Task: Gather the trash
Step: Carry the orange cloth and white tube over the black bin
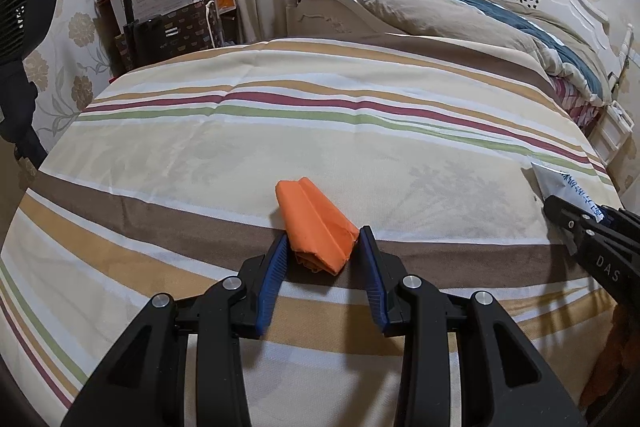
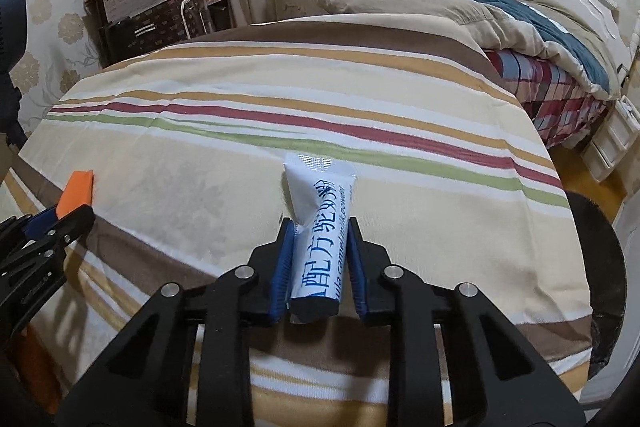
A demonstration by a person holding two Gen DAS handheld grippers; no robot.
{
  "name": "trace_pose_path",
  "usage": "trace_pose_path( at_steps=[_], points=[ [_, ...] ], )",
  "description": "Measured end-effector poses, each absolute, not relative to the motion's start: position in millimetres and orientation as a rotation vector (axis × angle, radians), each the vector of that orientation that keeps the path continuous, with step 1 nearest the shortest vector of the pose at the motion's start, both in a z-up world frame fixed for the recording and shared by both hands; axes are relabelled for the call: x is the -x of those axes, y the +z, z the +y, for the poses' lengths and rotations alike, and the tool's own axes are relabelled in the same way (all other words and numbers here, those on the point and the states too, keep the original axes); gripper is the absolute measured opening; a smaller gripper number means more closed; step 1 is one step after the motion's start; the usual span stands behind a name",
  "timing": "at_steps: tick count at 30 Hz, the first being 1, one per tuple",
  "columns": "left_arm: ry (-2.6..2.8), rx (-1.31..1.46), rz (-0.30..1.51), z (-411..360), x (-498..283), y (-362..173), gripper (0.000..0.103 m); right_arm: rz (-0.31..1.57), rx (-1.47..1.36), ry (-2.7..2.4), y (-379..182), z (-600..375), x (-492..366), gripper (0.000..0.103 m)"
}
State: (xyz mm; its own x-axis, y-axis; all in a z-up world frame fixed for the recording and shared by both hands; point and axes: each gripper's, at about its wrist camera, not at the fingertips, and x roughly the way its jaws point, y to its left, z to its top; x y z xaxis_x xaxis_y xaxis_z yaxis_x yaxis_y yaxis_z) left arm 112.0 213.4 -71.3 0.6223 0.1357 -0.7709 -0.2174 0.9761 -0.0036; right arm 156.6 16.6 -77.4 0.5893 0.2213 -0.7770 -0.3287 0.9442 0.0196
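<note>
An orange folded wrapper lies on the striped cloth and its near end sits between the blue pads of my left gripper, which is closed on it. It also shows at the left edge of the right wrist view. A white sachet with blue lettering is clamped between the pads of my right gripper and sticks forward above the cloth. The sachet and right gripper show at the right of the left wrist view.
The striped cloth covers a table-like surface. Behind it stands a bed with a beige and blue quilt. Boxes and a trolley bag stand at the back left by the curtain. A dark round bin rim is at the right.
</note>
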Motion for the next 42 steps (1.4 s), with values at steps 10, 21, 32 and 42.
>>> trace_pose_path(
  at_steps=[10,21,32,42],
  points=[
    [0.143,0.085,0.864,177.8,-101.8,-69.2,0.038,0.884,0.101,0.314,-75.8,-17.7,-125.3,0.024],
    [0.018,0.064,0.83,112.1,-85.9,-64.8,0.038,0.864,0.076,0.26,-71.8,-72.4,-88.6,0.024],
    [-0.12,-0.006,0.803,38.6,-78.8,-60.2,0.038,0.809,0.02,0.143,-61.6,-140.4,-60.0,0.024],
    [-0.228,-0.061,0.775,-17.9,-88.2,-52.3,0.038,0.78,-0.054,0.013,-58.8,-204.5,-59.2,0.024]
  ],
)
